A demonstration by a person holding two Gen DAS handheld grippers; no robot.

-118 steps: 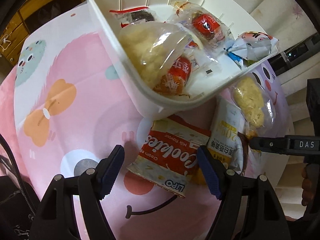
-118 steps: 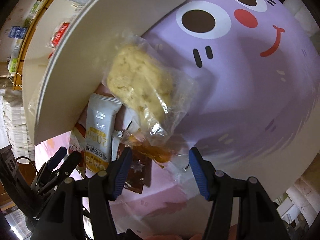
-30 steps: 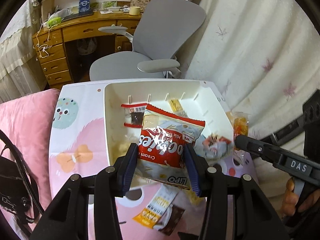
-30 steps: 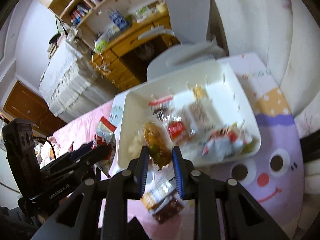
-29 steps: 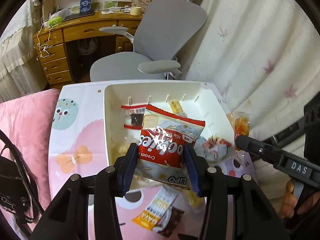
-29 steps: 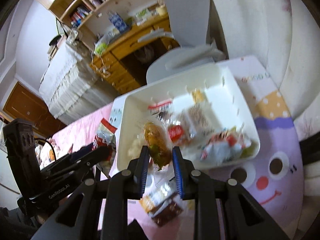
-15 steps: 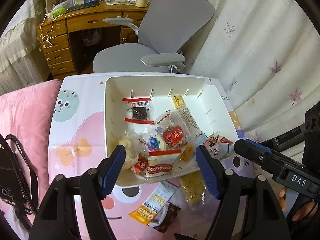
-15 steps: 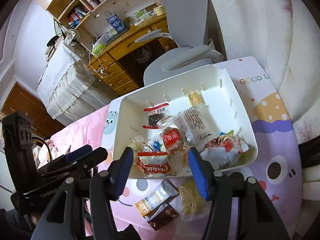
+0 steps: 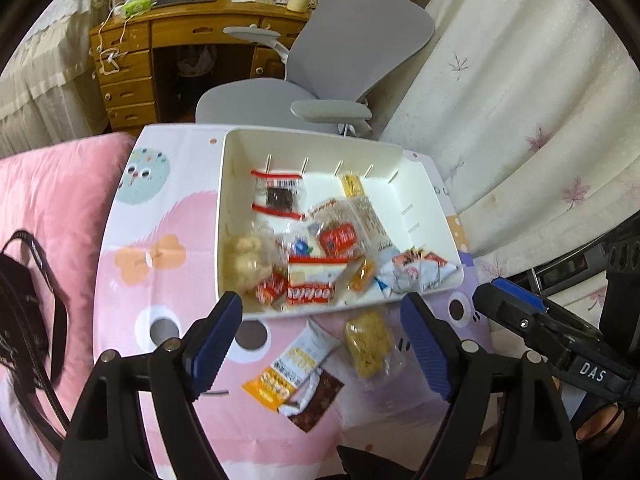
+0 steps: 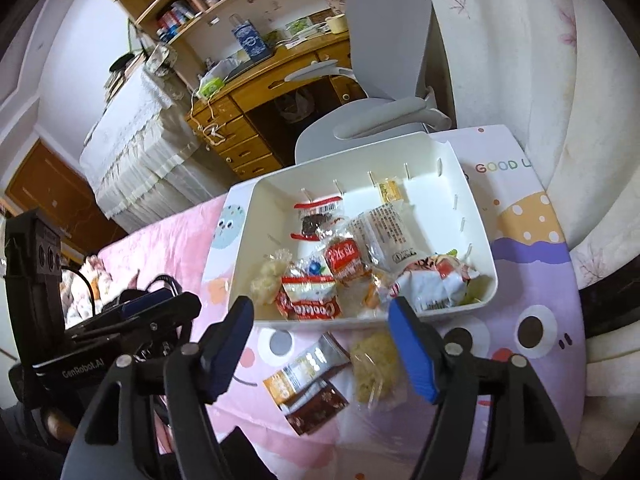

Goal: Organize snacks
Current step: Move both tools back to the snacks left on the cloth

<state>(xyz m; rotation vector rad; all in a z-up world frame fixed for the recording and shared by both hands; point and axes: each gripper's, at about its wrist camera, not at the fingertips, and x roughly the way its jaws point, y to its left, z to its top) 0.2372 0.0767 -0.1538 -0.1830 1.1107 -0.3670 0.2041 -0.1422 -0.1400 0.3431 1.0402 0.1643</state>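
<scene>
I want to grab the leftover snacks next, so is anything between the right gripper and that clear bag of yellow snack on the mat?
Nothing visible. The right gripper hangs open just above the clear yellow snack bag, which lies alone on the mat, in front of the white bin.

One bin (image 9: 236,208), three snack packets (image 9: 296,364) outside it on the mat.

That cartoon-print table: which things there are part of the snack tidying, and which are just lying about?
Part of the job:
- white plastic bin holding wrapped snacks
- red-and-white cookie packet, inside it
- clear bag of yellow puffs, outside
- white-and-orange sachet, outside
- brown sachet, outside

Just lying about:
- grey office chair
- wooden desk
- black strapped bag
</scene>
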